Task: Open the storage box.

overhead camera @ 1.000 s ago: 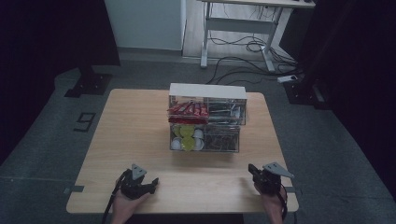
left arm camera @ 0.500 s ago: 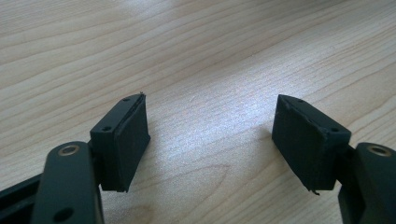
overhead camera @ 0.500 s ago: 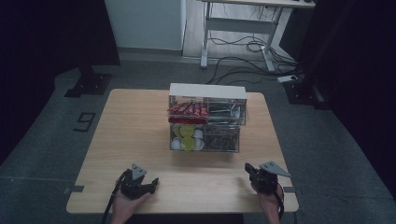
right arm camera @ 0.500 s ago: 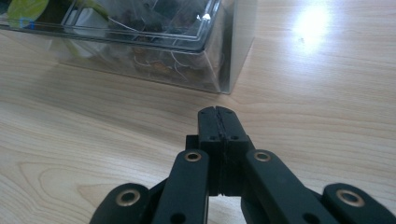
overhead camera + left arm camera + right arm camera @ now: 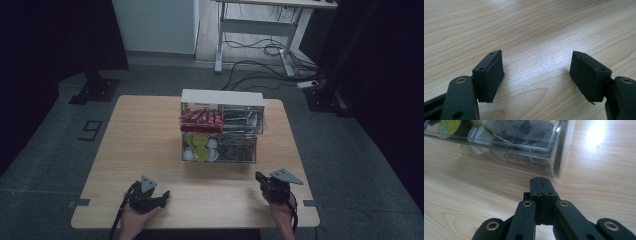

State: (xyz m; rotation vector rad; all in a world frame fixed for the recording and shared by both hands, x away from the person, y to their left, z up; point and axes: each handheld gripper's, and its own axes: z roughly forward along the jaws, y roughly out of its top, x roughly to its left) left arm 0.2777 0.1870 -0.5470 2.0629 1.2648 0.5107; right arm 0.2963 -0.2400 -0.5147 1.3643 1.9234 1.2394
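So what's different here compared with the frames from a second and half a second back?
Little. In the high view the right gripper has crept slightly left along the table's near edge, towards the clear organiser box; its jaws are pressed shut on nothing. The left gripper has stayed put, jaws open over bare wood. Nothing was taken hold of or let go, and the box has not moved.

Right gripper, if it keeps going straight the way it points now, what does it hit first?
Probably the clear organizer: the shut right gripper aims at its lower front corner, with bare table between them.
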